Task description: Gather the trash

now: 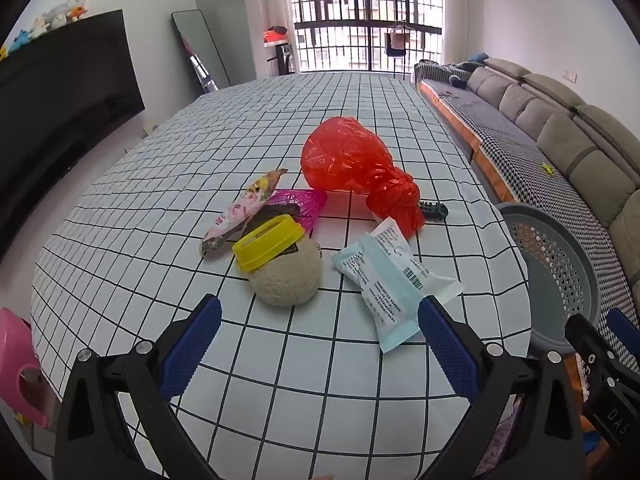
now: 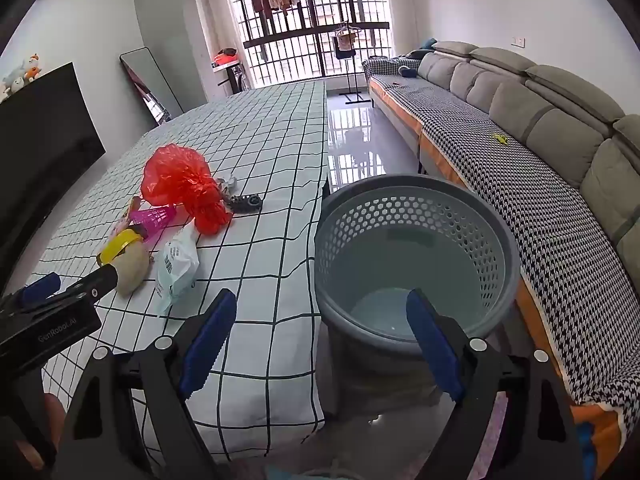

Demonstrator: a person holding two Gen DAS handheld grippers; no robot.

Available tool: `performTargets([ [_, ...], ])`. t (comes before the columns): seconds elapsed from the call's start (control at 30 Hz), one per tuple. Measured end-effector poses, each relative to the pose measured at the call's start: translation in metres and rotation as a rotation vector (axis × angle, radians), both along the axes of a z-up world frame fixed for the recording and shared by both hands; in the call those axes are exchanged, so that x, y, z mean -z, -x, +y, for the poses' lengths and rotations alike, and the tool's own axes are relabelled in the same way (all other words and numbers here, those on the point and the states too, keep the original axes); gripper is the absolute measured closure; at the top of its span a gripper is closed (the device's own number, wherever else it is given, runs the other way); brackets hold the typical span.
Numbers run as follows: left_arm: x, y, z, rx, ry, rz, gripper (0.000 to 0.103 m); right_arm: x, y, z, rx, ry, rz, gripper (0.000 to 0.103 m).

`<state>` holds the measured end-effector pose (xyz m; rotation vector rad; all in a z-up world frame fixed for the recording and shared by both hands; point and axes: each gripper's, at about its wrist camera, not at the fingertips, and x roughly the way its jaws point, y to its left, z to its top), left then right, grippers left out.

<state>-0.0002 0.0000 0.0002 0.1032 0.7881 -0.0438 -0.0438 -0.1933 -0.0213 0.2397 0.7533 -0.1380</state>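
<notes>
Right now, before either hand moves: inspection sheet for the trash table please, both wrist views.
Surface: table under a white cloth with a black grid, nothing spilled.
Job's things: red plastic bag, knotted; pale blue wrapper; printed snack wrapper; grey perforated basket beside the table edge, empty.
Clutter: yellow lid resting on a beige fuzzy ball; pink mesh piece; small black item by the bag.
Grippers: left tongs open, nothing between them; right tongs open above the basket, nothing held.
Cables: nothing seen.
Surroundings: grey sofa, dark TV, leaning mirror, barred window with laundry.
</notes>
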Motion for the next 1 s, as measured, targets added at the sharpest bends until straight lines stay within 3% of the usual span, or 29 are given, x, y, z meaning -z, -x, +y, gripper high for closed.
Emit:
performTargets([
  [1.0,-0.0048,0.0046,0.0002,0.003,-0.012,-0.011,0.006,-0.004,0.008,0.0008,-0.003,-0.001,-0.004,0.02],
])
